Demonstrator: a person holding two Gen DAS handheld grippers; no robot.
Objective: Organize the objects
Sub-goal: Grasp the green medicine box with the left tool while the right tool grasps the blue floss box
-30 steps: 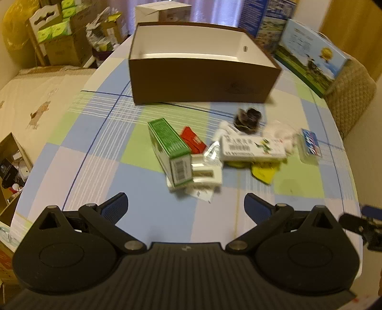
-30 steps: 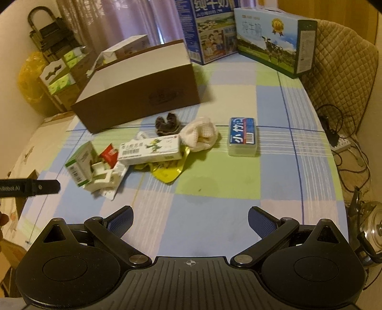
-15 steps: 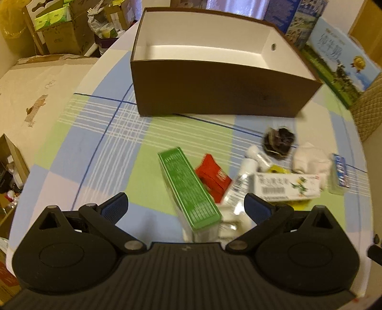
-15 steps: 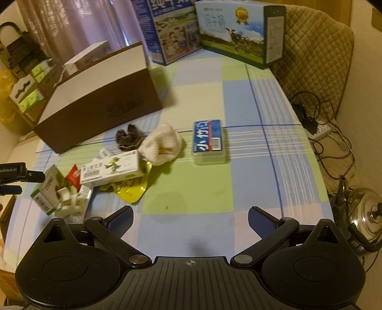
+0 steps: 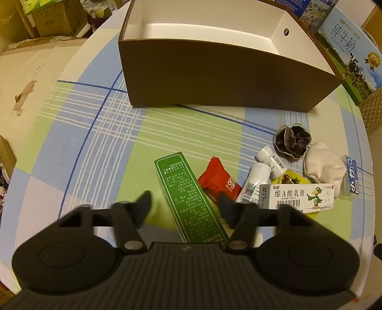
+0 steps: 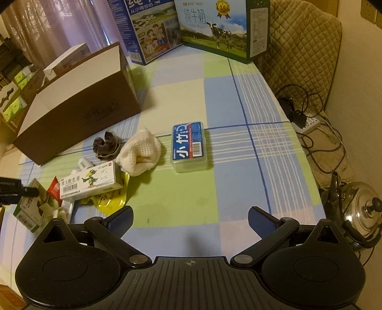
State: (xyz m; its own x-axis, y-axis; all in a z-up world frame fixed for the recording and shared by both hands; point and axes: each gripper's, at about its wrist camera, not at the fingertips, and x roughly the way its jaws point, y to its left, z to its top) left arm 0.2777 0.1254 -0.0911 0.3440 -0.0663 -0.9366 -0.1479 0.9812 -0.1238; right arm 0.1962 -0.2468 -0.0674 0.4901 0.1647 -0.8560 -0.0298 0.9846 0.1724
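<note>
An open brown box (image 5: 222, 78) with a white inside stands at the back of the checked table (image 5: 78, 152); it also shows in the right wrist view (image 6: 78, 107). My left gripper (image 5: 185, 202) straddles a long green carton (image 5: 188, 198), its fingers blurred and apart on either side of it. Beside the carton lie a red packet (image 5: 218, 178), two white bottles (image 5: 262, 171), a white ointment box (image 5: 296, 194), a dark scrunchie (image 5: 292, 140) and a white cloth (image 5: 322, 164). My right gripper (image 6: 189, 218) is open and empty, short of a clear box with a blue label (image 6: 189, 146).
Milk cartons (image 6: 214, 26) stand at the table's far end. A quilted chair (image 6: 300, 47) is to the right, with cables and a power strip (image 6: 308, 121) and a steel kettle (image 6: 360, 209) on the floor. Cardboard boxes (image 5: 52, 19) sit beyond the table's left side.
My left gripper has moved forward and down over the green carton, and its fingers have come closer together around it. My right gripper has advanced slightly toward the blue-labelled box.
</note>
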